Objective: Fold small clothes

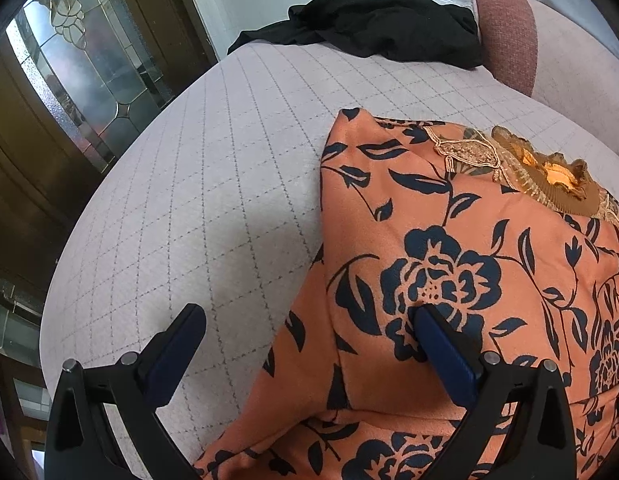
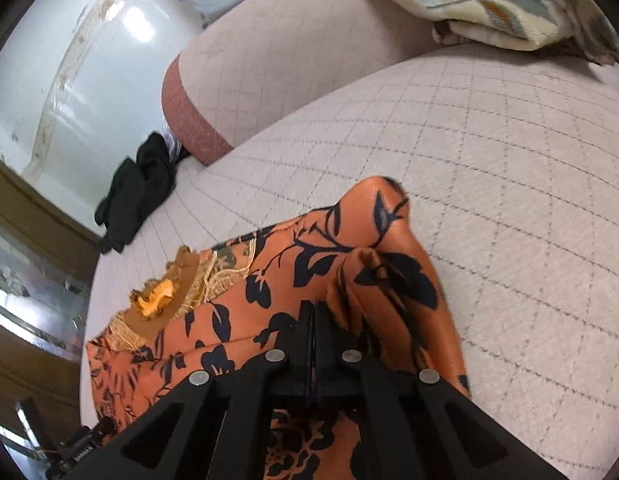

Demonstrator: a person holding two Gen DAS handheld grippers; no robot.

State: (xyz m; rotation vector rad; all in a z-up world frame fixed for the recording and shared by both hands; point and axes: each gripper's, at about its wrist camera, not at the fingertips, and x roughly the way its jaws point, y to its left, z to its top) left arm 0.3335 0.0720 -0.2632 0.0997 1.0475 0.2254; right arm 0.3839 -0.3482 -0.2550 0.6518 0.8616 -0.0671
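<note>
An orange garment with dark blue flowers (image 1: 449,264) lies on the pale checked sofa seat (image 1: 213,184); its gold embroidered collar (image 1: 549,172) is at the far side. My left gripper (image 1: 309,316) is open over the garment's left edge, its right finger (image 1: 441,340) resting on the cloth and its left finger (image 1: 177,340) over the seat. In the right wrist view my right gripper (image 2: 313,312) is shut on a raised fold of the orange garment (image 2: 349,264), lifting its right side. The collar (image 2: 161,300) shows to the left.
A black garment (image 1: 381,24) lies crumpled at the seat's far end, by the reddish sofa arm (image 1: 505,32); it also shows in the right wrist view (image 2: 137,192). A patterned blanket (image 2: 489,0) lies at the upper right. A dark wooden glazed door (image 1: 69,80) stands left.
</note>
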